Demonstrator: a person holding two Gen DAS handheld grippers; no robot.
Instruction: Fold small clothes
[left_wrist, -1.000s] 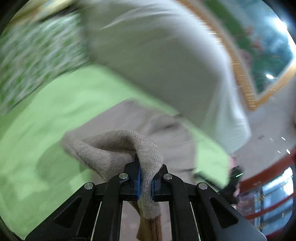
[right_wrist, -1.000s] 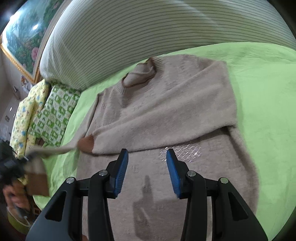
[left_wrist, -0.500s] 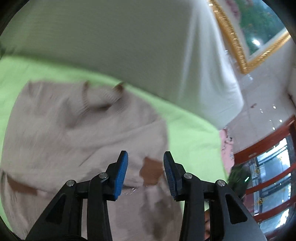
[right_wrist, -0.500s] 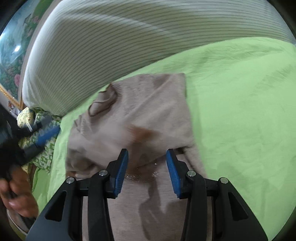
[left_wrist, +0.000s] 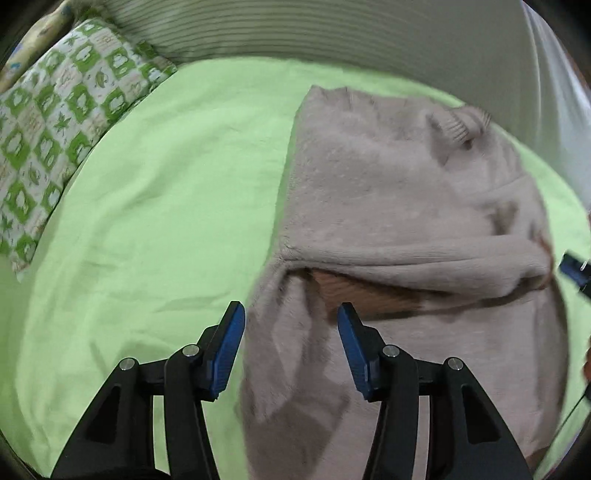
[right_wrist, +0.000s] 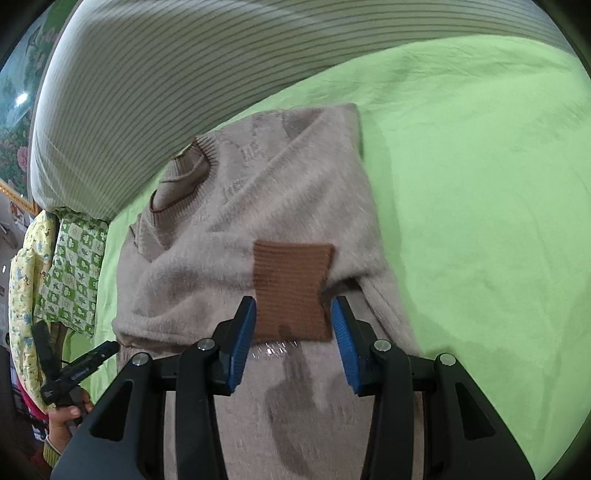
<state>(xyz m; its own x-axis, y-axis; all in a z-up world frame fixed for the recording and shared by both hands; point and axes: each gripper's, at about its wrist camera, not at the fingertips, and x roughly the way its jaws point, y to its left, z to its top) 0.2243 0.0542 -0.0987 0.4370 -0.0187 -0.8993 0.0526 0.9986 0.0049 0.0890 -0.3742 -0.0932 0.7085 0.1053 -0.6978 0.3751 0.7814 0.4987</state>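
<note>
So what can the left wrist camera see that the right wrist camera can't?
Only the left wrist view shows the left hand-held gripper up close, open over the sweater's left edge, and the green checked pillow large.

Only the right wrist view shows the brown cuff lying flat on the sweater, the right hand-held gripper open around it, the brown-trimmed collar, and a framed picture.

Both share the beige sweater, the green bedsheet and the striped headboard cushion.

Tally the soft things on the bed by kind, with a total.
Sweaters: 1, the beige sweater with a brown cuff
Pillows: 2, green-checked pillow and yellow pillow
Sheets: 1, green sheet
Striped bolsters: 1
Total: 5
</note>
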